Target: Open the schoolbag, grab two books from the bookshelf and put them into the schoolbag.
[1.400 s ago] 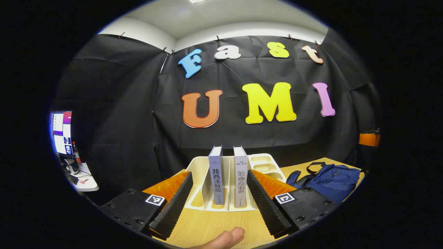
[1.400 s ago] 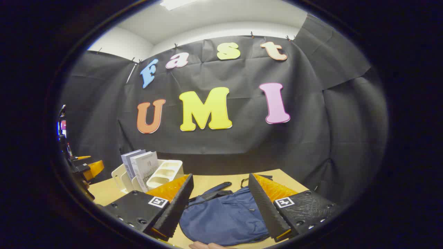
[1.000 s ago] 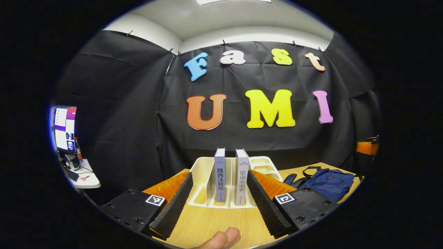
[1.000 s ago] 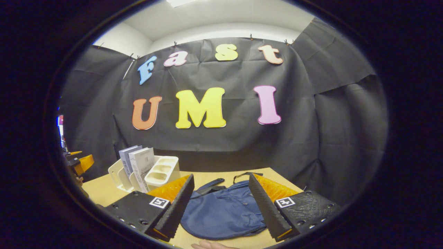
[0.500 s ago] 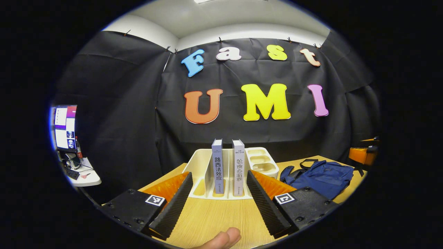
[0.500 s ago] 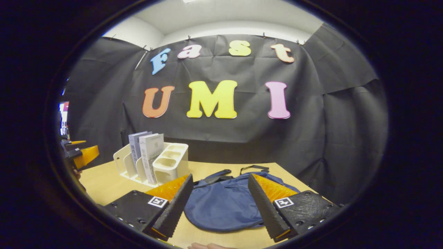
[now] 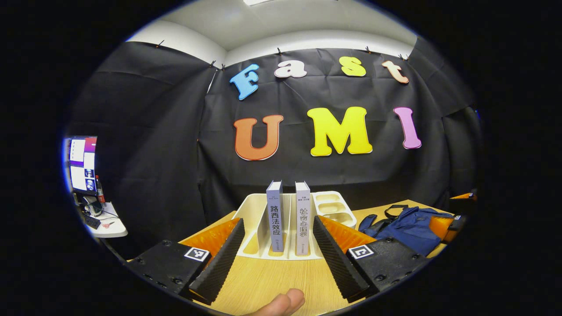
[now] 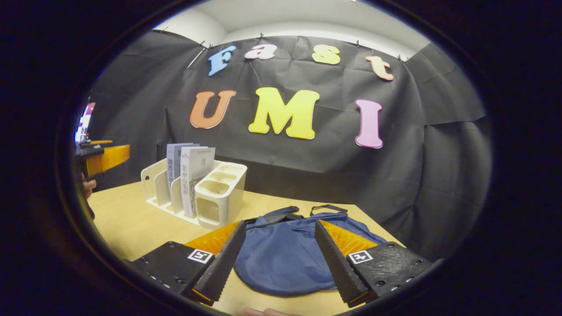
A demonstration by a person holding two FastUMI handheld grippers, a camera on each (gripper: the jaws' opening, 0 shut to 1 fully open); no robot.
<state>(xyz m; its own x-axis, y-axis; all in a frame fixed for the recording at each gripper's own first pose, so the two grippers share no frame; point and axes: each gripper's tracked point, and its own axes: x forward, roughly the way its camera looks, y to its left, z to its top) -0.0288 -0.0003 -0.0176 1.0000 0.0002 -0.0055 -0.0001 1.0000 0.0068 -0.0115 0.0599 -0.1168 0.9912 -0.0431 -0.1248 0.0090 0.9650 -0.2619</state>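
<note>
Both sets of jaws are spread wide and nothing is held in either. The left gripper [image 7: 276,256] is held low over the near edge of the bench [image 7: 272,281], level and lined up with the white bookshelf [image 7: 254,219], so that the two upright books are framed between its fingers. The left book [image 7: 275,219] and the right book [image 7: 302,221] are stood in neighbouring slots with their spines turned toward the near edge; this is judged to suit a straight pinch across one spine. A fingertip [image 7: 283,303] of the holding hand is seen at the bottom of the left gripper view.

The right gripper [image 8: 275,259] is held over the blue schoolbag [image 8: 285,259], which is laid flat toward the right end of the bench, well apart from the books and just beside the pen-holder end of the bookshelf. The straps [image 8: 303,210] are turned toward the far edge. No opening can be made out in the bag, so the opening step is judged not yet done, and the zip pull cannot be located. This gripper is judged to be placed for that step, while the left one is kept ready at the books.
</note>
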